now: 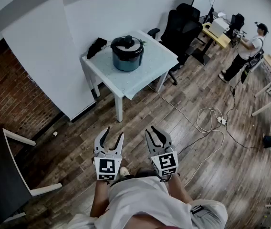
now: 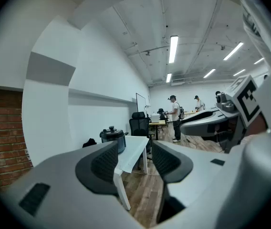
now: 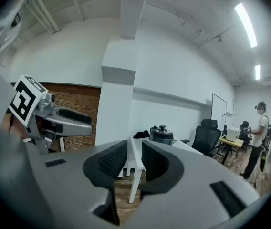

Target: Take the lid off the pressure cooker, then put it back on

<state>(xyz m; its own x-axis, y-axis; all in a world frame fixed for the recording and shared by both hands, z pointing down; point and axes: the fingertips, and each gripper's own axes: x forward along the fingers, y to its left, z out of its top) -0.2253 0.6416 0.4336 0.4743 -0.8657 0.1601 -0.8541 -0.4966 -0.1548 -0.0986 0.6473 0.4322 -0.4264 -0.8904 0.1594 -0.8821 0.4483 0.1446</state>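
Note:
The pressure cooker is dark blue-grey and stands on a white table far ahead, its black lid seated on top. It also shows small in the left gripper view as the cooker and in the right gripper view as the cooker. My left gripper hangs over the wooden floor well short of the table, its jaws a little apart and empty. Beside it my right gripper has its jaws almost together, only a thin slit between the pads and nothing in it. Both point roughly level toward the table.
A black cloth-like item lies at the table's back corner. Black office chairs stand behind the table. White cables trail over the floor to the right. A person works at a far desk. A dark panel on white legs stands at the left.

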